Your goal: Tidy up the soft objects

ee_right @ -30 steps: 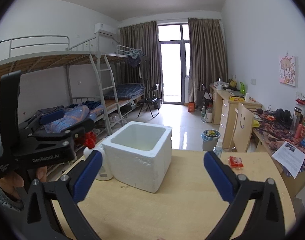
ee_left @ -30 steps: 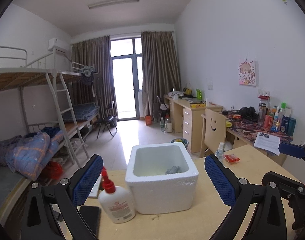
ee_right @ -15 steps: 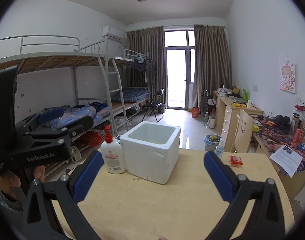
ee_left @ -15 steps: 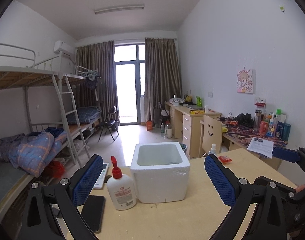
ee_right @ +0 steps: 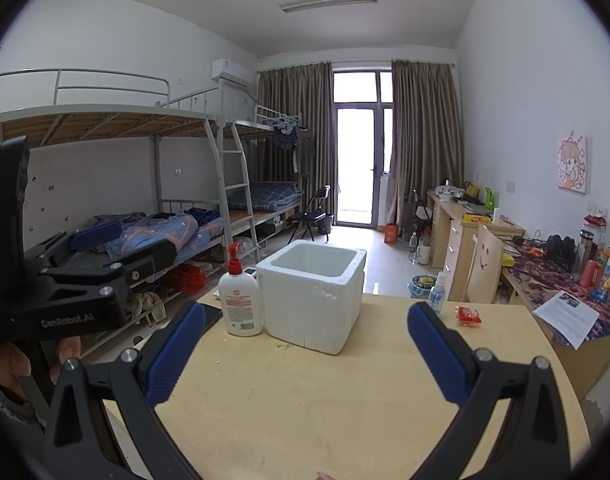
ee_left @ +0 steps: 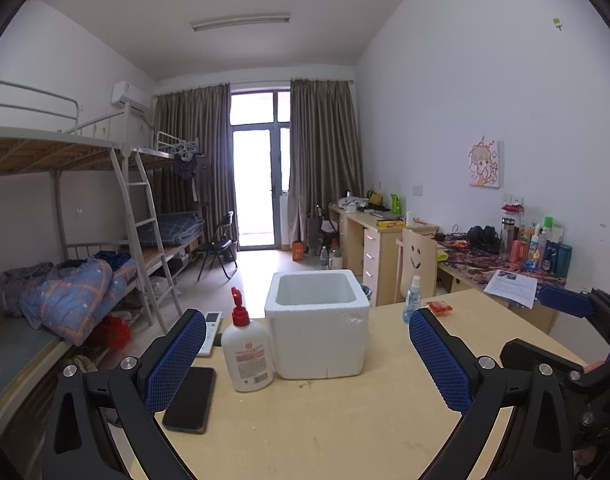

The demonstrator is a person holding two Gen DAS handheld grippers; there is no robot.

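Foam box (ee_left: 319, 324); both hand-held grippers wide, empty.

From my remote station I can read one marking with confidence: "GenRobot.AI", in pale lettering on the black side body of the left gripper (ee_right: 93, 236), seen in the right wrist view. A second, smaller line of print sits lower on the same body near the frame edge, and I cannot resolve it. The lotion bottle (ee_right: 241, 302) carries a round red emblem above blocks of red print and a barcode, none of it legible to me in either view. The printed sheet (ee_left: 512, 283) on the desk (ee_left: 477, 276) shows a picture and text lines, too small to read. The wooden chair back (ee_left: 416, 256) bears a smiley-face sign.
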